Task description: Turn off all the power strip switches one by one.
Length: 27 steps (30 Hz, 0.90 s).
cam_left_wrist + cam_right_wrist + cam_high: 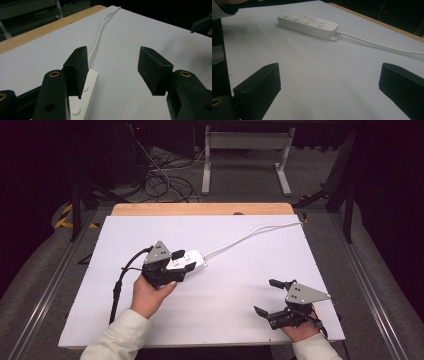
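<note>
A white power strip (196,258) with several sockets and round buttons lies left of centre on the white tabletop (230,320). Its white cable (250,236) runs off to the far right edge. My left gripper (184,260) hovers over the strip's near end, jaws open and empty. In the left gripper view the strip (85,100) lies beneath the left jaw, and the gap of the left gripper (112,70) holds nothing. My right gripper (267,297) rests open near the front right corner. In the right gripper view the right gripper (329,85) faces the strip (308,25) from a distance.
A bare wooden strip (200,209) borders the table's far edge. Beyond it stand a white frame's legs (206,170) and tangled floor cables (160,175). White surface spreads between the two grippers and to the far right.
</note>
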Each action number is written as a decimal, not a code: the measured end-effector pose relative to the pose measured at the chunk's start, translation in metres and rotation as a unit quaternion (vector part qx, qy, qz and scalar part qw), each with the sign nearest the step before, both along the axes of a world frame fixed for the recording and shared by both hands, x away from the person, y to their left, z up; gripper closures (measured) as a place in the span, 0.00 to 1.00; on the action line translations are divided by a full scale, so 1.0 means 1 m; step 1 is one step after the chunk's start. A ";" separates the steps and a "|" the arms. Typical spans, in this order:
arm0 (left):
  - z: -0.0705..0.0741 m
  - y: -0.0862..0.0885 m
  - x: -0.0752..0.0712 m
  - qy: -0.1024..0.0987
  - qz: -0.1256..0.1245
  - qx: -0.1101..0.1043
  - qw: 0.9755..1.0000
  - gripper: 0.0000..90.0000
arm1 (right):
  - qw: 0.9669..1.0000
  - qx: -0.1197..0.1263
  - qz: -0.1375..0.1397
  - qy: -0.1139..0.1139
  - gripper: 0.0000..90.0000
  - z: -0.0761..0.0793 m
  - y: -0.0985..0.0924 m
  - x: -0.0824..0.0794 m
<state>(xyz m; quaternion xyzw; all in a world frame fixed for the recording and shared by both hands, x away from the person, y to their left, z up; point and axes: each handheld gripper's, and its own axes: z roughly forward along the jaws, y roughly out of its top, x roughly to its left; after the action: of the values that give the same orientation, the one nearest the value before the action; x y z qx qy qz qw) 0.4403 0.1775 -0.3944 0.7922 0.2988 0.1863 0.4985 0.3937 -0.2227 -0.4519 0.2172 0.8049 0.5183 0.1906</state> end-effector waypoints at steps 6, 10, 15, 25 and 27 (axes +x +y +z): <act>0.006 0.020 -0.020 -0.008 -0.015 -0.015 1.000 0.39 | 1.000 0.000 0.002 -0.002 0.05 0.000 0.001 0.000; 0.003 0.031 -0.032 -0.013 -0.014 0.000 1.000 0.38 | 1.000 0.000 0.003 -0.002 0.05 0.001 0.001 0.000; -0.001 0.046 -0.047 -0.037 -0.003 0.002 0.999 0.34 | 1.000 0.000 0.003 -0.003 0.05 0.001 0.001 0.000; -0.029 0.077 -0.074 -0.053 0.010 0.001 0.999 0.29 | 1.000 0.000 0.003 -0.003 0.05 0.001 0.001 -0.001; -0.036 0.085 -0.079 -0.061 0.020 -0.003 0.998 0.27 | 1.000 0.000 0.003 -0.003 0.05 0.001 0.001 -0.001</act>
<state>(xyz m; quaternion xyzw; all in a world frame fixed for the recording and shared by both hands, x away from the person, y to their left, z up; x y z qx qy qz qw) 0.3615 0.2623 -0.4302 0.7716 0.2846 0.2429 0.5145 0.3925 -0.2214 -0.4508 0.2134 0.8052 0.5192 0.1915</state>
